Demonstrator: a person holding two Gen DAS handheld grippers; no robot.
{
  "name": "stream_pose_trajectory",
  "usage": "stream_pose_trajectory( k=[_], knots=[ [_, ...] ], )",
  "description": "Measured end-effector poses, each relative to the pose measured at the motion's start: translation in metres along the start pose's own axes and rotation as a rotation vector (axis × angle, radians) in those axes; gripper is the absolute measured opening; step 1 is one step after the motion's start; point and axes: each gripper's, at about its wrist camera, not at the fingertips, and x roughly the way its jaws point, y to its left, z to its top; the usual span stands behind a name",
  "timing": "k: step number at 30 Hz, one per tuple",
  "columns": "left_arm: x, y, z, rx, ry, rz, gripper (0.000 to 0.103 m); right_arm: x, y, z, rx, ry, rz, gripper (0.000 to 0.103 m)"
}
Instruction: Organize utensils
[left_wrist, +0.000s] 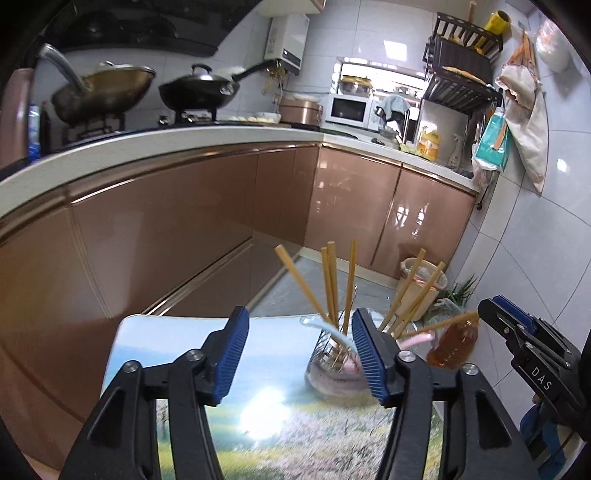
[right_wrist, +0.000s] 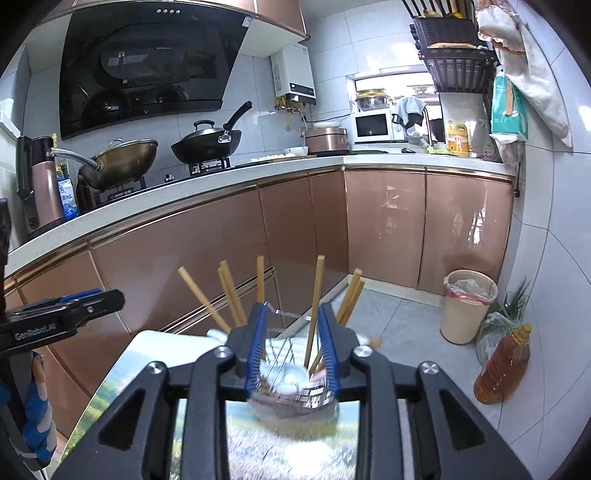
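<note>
**Both grippers open near the utensil holder**

The left gripper (left_wrist: 299, 354) stands with its blue pads spread wide and nothing between them, low in the left wrist view. Just past its right-hand pad sits the wire utensil holder (left_wrist: 332, 365) on the picture-printed surface (left_wrist: 177, 343), with wooden chopsticks (left_wrist: 334, 284) fanned upright out of it and a pale spoon (left_wrist: 332, 332) leaning inside. The right gripper (right_wrist: 291, 347) is partly open; the holder shows through its gap, farther off, and the pads press on nothing. At lower right of the right wrist view an oil bottle (right_wrist: 504, 365) and a lined waste bin (right_wrist: 467, 310) stand on the floor.
</note>
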Motion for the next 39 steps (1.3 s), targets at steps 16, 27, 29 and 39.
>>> stream_pose_trajectory(
  k=[16,27,29,39],
  knots=[
    [-0.124,-0.004,-0.092,0.063,-0.147,0.179,0.093,-0.098,0.047,-0.092,-0.055,0.028,-0.022,0.056],
    [-0.177,-0.001,-0.127,0.084,-0.232,0.210,0.101,-0.140,0.047,-0.123,-0.035,0.015,-0.039,0.060],
    [-0.183,0.002,-0.132,0.082,-0.235,0.208,0.101,-0.144,0.047,-0.127,-0.031,0.015,-0.041,0.061],
    [-0.198,0.005,-0.150,0.078,-0.246,0.222,0.101,-0.159,0.042,-0.136,-0.039,-0.008,-0.084,0.064]
  ],
)
